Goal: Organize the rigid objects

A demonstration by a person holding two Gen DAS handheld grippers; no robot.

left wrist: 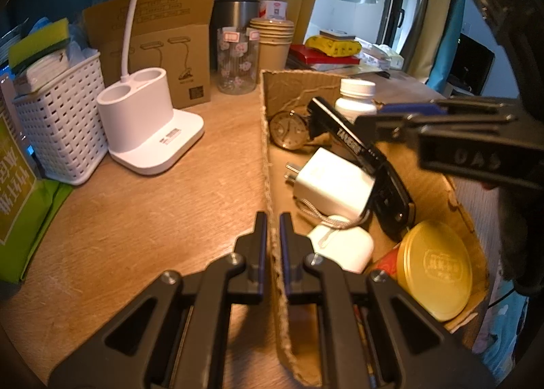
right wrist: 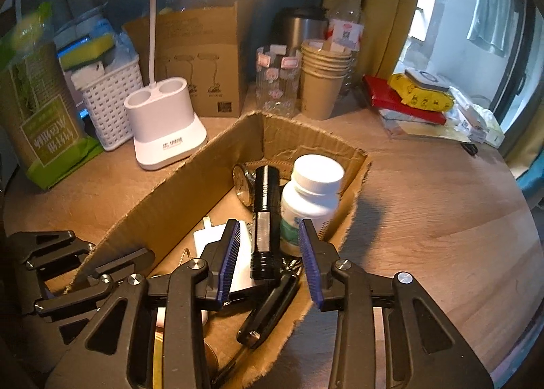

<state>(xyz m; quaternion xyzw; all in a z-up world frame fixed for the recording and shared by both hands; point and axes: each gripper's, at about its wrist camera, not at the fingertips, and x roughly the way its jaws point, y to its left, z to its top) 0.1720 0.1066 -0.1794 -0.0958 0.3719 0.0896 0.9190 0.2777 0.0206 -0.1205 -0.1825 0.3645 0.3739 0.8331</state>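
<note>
The left gripper (left wrist: 272, 243) is clamped on the near left wall of the shallow brown cardboard box (left wrist: 267, 137), one finger outside and one inside the raw edge. The right gripper (right wrist: 270, 253) hangs over the box with its jaws spread and nothing between the blue ribbed pads (right wrist: 229, 253). Below it lies a black cylindrical flashlight (right wrist: 263, 219), its head toward the far wall of the box — beside it stands a white plastic pill bottle (right wrist: 311, 198) with a white cap, and a round gold-rimmed wristwatch (left wrist: 289, 130) sits in the far corner. Nearer in the box are a white square wall charger (left wrist: 331, 181) with its prongs pointing left, a white rounded earbud case (left wrist: 343, 246) with a grey lanyard, a black folding tool (right wrist: 268, 307) and a round yellow tin lid (left wrist: 435, 270). The box rests on a wooden tabletop (left wrist: 136, 219), with a white desk-lamp base (left wrist: 146, 124) just beyond its left side.
</note>
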